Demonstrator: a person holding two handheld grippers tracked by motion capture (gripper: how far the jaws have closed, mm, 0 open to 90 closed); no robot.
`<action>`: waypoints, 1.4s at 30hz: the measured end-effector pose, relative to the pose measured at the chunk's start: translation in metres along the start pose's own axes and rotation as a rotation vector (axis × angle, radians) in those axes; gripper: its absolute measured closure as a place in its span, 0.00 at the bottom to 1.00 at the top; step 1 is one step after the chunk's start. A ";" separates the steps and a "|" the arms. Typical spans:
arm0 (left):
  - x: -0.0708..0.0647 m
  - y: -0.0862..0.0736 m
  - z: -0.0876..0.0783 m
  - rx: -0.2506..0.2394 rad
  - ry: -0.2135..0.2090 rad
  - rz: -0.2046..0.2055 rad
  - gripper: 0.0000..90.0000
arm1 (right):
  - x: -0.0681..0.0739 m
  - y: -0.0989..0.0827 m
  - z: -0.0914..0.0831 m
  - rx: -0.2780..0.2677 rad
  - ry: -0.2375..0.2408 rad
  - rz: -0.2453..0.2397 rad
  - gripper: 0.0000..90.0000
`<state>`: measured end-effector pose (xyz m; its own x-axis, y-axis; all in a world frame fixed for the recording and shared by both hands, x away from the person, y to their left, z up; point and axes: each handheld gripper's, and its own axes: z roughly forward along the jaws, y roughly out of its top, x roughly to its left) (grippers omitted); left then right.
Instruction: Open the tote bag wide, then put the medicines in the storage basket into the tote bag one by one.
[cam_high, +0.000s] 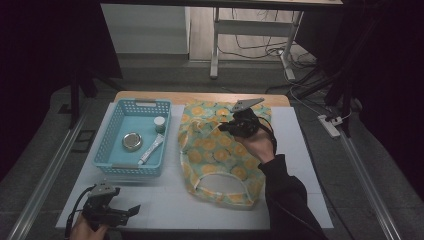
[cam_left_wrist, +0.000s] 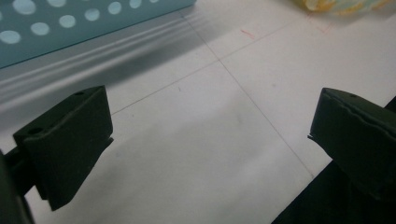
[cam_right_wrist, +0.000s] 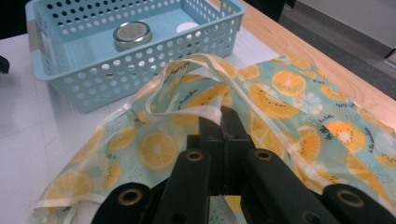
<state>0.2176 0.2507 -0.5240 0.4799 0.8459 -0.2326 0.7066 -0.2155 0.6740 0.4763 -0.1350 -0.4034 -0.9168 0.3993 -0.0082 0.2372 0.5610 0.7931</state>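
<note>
A teal cloth (cam_high: 220, 155) printed with orange slices lies on the white mat right of centre; it looks like a bag or apron with a white-edged opening at its near end. My right gripper (cam_high: 223, 126) is over its far part, jaws together and pinching a raised fold and trim band of the cloth (cam_right_wrist: 159, 149). In the right gripper view the right gripper's (cam_right_wrist: 224, 116) closed tips meet at that band. Near the table's front left corner, my left gripper (cam_high: 132, 210) rests low and open. Between the left gripper's (cam_left_wrist: 210, 121) wide jaws there is only bare mat.
A light blue perforated basket (cam_high: 111, 135) stands left of the cloth. It holds a round metal tin (cam_high: 132, 141), a white tube (cam_high: 151, 149) and a small white-lidded jar (cam_high: 159, 123). The table's wooden far edge (cam_high: 200, 96) runs behind both.
</note>
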 end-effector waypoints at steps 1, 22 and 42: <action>0.001 0.000 0.000 -0.001 0.000 -0.002 0.00 | 0.000 0.000 0.000 -0.005 0.004 0.001 1.00; 0.002 -0.001 -0.001 -0.013 -0.004 -0.016 0.00 | -0.006 -0.009 -0.001 -0.038 -0.008 0.043 1.00; 0.005 -0.001 -0.005 -0.044 -0.072 -0.028 0.00 | -0.007 -0.012 0.003 -0.031 -0.027 0.055 1.00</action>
<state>0.2172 0.2575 -0.5224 0.4974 0.8139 -0.3004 0.6976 -0.1693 0.6962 0.4812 -0.1424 -0.4150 -0.8937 0.4482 0.0198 0.2766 0.5156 0.8110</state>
